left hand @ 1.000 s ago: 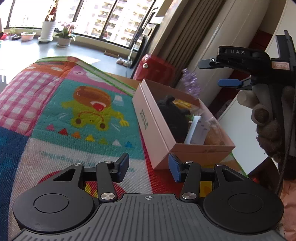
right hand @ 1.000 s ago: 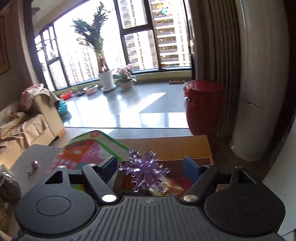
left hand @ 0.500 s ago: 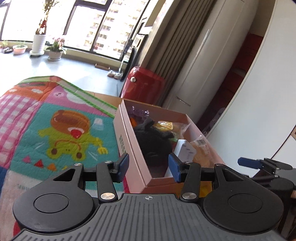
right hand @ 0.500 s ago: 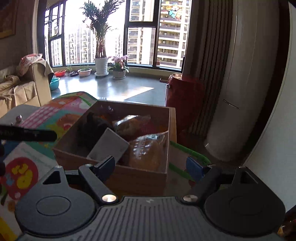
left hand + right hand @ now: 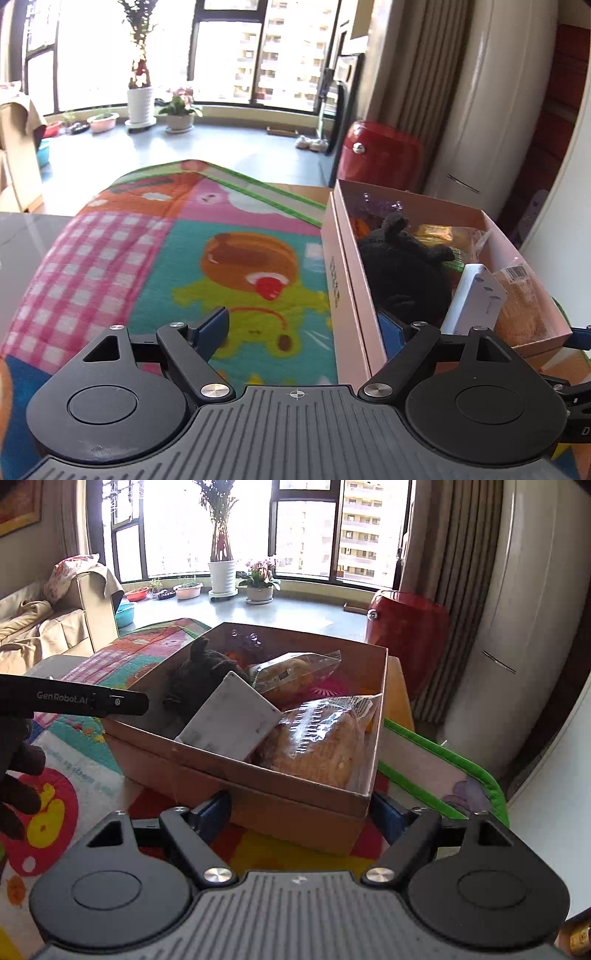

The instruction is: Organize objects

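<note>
A pink cardboard box (image 5: 343, 280) stands on the colourful play mat (image 5: 236, 258). In it lie a black plush toy (image 5: 402, 273), a white flat packet (image 5: 476, 295), wrapped bread (image 5: 317, 749) and, at the far end, a purple bow (image 5: 380, 204). My left gripper (image 5: 301, 330) is opening its jaws; the box's left wall stands between them, untouched, with the right finger inside the box. My right gripper (image 5: 300, 812) is open at the near right corner of the box (image 5: 295, 812), pressing on nothing. The left gripper's black body (image 5: 74, 701) shows beside the box.
A red drum stool (image 5: 406, 620) and a tall white appliance (image 5: 524, 627) stand behind the box to the right. The mat's green edge (image 5: 443, 760) hangs over the table's right side. A gloved hand (image 5: 18, 775) shows at the left. Sofa (image 5: 44, 627) and potted plants lie beyond.
The purple bow, between my right gripper's fingers a second ago, now lies in the box. The right gripper sank to the box's near end. The left gripper's jaws widened across the left wall.
</note>
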Demonstrator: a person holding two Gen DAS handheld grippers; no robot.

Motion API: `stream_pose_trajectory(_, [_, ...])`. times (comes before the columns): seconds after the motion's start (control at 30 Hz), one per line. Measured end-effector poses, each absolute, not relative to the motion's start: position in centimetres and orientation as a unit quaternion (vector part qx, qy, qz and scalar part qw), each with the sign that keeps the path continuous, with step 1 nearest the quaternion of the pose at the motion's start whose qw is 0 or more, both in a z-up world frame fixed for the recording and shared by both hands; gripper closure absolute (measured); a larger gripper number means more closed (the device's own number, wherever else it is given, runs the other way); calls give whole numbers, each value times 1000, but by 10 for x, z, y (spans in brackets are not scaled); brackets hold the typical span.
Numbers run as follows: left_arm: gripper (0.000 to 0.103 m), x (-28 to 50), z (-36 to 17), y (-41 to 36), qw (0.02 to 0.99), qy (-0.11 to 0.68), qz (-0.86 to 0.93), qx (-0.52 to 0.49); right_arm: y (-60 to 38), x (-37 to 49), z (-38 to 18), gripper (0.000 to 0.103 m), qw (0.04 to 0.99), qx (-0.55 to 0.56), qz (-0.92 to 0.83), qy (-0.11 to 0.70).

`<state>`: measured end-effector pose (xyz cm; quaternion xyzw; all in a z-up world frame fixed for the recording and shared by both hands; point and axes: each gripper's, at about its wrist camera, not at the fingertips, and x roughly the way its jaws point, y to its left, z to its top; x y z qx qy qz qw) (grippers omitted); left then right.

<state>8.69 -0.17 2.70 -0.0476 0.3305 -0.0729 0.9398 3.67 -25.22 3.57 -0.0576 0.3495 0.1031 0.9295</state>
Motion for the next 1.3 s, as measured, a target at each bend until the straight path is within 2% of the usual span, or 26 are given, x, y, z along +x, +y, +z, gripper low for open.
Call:
stream_pose_trajectory(0.1, [10, 95, 26, 24, 944, 322, -49, -51, -227, 53, 35, 21, 931, -62, 109, 344])
stream_pose_trajectory(0.17, [4, 100, 24, 37, 944, 321, -43, -56, -213, 60, 34, 21, 932, -70, 104, 339])
stream_pose_trajectory(0.47, [5, 94, 29, 51, 951, 296, -46, -81, -204, 58, 35, 20, 937, -69, 85, 333])
stream_pose_trajectory(0.57, [5, 64, 48, 48, 965, 246, -55, -67, -209, 44, 38, 12, 940, -56, 75, 329])
stream_pose_trajectory(0.63, [5, 39, 55, 44, 970, 228, -68, -50, -213, 28, 40, 0, 945, -41, 53, 321])
stream_pose_trajectory(0.67, [5, 27, 55, 41, 970, 228, -76, -43, -213, 18, 41, 0, 948, -28, 47, 313])
stream_pose_trajectory(0.87, [5, -14, 18, 16, 955, 288, -73, 1, -207, -13, 25, 0, 948, -10, 24, 317])
stream_pose_trajectory(0.97, [5, -14, 1, 9, 946, 318, -54, 0, -206, -9, 6, 0, 937, -25, 0, 348])
stream_pose_trajectory(1.07, [5, -7, -5, 0, 944, 328, -35, 22, -220, -7, -6, 0, 935, 22, -2, 354])
stream_pose_trajectory(1.3, [5, 2, -8, -8, 944, 330, -20, 17, -215, -5, -10, 0, 940, 1, 2, 341])
